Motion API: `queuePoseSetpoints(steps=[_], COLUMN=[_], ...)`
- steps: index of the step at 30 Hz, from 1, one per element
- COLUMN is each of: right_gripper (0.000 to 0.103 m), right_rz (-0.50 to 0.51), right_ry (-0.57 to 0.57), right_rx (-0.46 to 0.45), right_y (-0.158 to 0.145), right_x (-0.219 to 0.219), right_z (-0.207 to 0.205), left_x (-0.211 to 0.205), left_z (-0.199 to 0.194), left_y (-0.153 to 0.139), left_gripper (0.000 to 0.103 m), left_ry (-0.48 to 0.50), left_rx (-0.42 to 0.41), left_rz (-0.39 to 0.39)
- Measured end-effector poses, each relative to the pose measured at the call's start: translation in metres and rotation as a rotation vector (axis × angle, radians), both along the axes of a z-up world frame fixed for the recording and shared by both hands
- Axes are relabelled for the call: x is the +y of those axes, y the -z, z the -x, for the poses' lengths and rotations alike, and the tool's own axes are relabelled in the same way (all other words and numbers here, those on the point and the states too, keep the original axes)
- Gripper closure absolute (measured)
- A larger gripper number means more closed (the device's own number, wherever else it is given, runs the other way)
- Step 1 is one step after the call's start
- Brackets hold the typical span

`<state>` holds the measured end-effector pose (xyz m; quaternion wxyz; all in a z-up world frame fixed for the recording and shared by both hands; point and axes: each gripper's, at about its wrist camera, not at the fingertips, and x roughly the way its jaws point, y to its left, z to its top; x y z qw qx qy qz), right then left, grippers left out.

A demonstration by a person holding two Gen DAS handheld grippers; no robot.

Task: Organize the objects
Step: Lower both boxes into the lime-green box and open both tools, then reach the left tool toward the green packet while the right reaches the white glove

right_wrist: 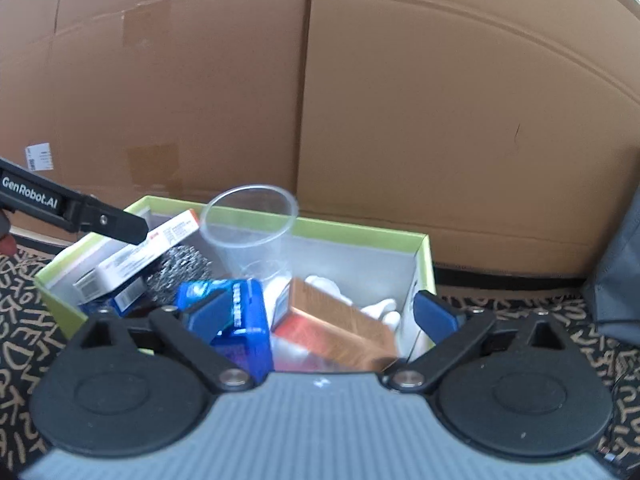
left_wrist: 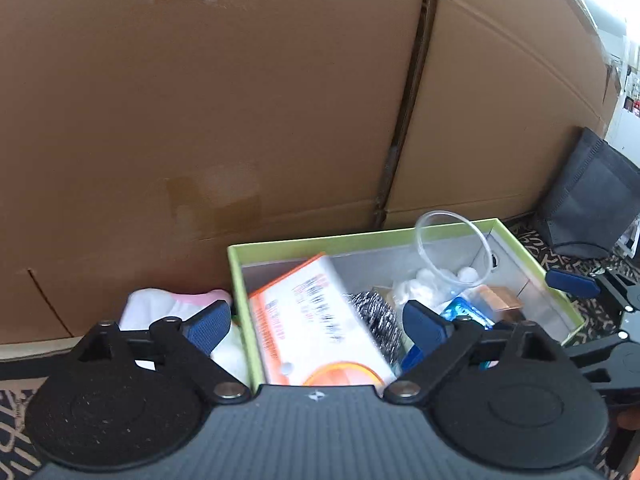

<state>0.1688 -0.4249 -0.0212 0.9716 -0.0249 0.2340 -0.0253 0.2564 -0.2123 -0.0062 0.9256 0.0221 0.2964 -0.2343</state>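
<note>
A shallow green-rimmed cardboard box (right_wrist: 425, 256) on a black patterned cloth (right_wrist: 24, 312) is seen holding a clear plastic cup (right_wrist: 250, 232), a steel wool scourer (right_wrist: 180, 268), a blue packet (right_wrist: 244, 320) and a brown carton (right_wrist: 340, 320), with the right gripper (right_wrist: 322, 316) spread wide at its near edge.

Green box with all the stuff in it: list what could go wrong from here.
1. The clear plastic cup stands tall among loose items in the green box; a nudge from either open hand-held gripper could tip it.
2. The orange-and-white carton leans on the steel scourer and may slide if that shifts.
3. The white and pink cloth lies outside the box, behind the left hand-held gripper, and could be overlooked.
</note>
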Motion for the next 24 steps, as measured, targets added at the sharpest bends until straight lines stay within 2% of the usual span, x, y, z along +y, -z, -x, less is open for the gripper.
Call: queuePoseSetpoints(steps=[6,12,13,17,19,22,24], right_gripper=[0.001,0.001,0.005,0.036,0.045,0.045,0.045], right_rz=[-0.015,-0.022,-0.03,-0.087,-0.106,-0.105,-0.093], right_ry=[0.014,-0.035,-0.051,-0.166,-0.242,-0.313,-0.313], right_rx=[-0.03,-0.1,-0.107,-0.099,-0.076,-0.031,0.0], right_y=[-0.011,-0.039,-0.041,-0.04,-0.033,-0.016,-0.002], right_x=[0.012,0.051,0.061,0.112,0.143,0.185,0.207], right_z=[0.019,0.042,0.045,0.051,0.05,0.041,0.026], left_x=[0.016,0.07,0.08,0.118,0.135,0.157,0.171], left_z=[0.016,0.041,0.044,0.053,0.056,0.059,0.063], left_y=[-0.009,-0.028,-0.029,-0.023,-0.016,-0.007,-0.003], left_gripper=[0.007,0.007,0.007,0.007,0.007,0.007,0.007], left_ry=[-0.006,-0.12,-0.145,-0.218,-0.244,-0.277,-0.293], left_rx=[-0.042,-0.104,-0.107,-0.094,-0.077,-0.059,-0.051], left_rz=[-0.01,0.027,0.022,0.016,0.01,-0.001,0.003])
